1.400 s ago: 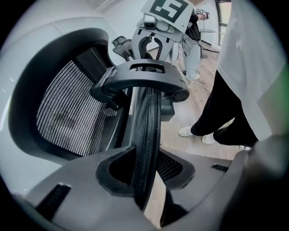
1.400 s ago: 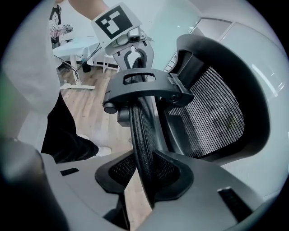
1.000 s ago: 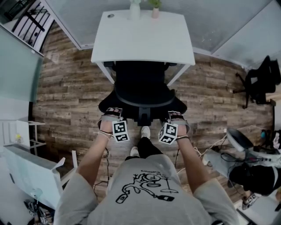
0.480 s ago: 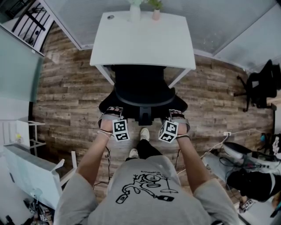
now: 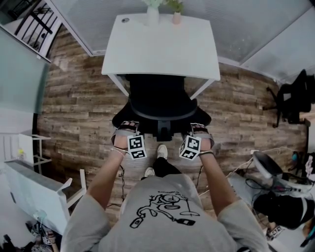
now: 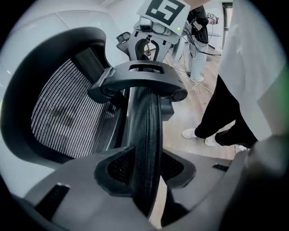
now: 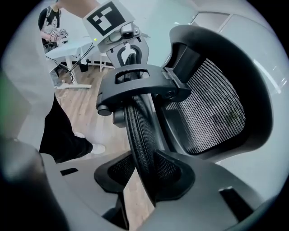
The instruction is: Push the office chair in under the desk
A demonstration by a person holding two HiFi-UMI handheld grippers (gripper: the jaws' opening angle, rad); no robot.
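The black mesh office chair (image 5: pixel 157 101) stands with its seat partly beneath the white desk (image 5: pixel 162 47). At its rear, my left gripper (image 5: pixel 126 128) and right gripper (image 5: pixel 198 129) each clamp the backrest's top edge. In the left gripper view the thin mesh edge (image 6: pixel 145 131) runs between the pads of the left gripper (image 6: pixel 144 169), which touch it on both sides. The right gripper view shows the same edge (image 7: pixel 140 126) inside the right gripper (image 7: pixel 145 173). Both pairs of jaws have just been opening slightly with the edge still between them. A black bracket (image 6: pixel 140 83) sits mid-backrest.
Two small pots (image 5: pixel 152 12) (image 5: pixel 176 15) stand at the desk's far edge. Another black chair (image 5: pixel 295 96) is at the right, with cables and gear (image 5: pixel 275 192) at lower right. White furniture (image 5: pixel 29 192) is at lower left. The person's shoes (image 5: pixel 161 150) are just behind the chair on the wood floor.
The chair has rolled a little further under the desk, and both grippers have followed it forward while staying on the backrest edge.
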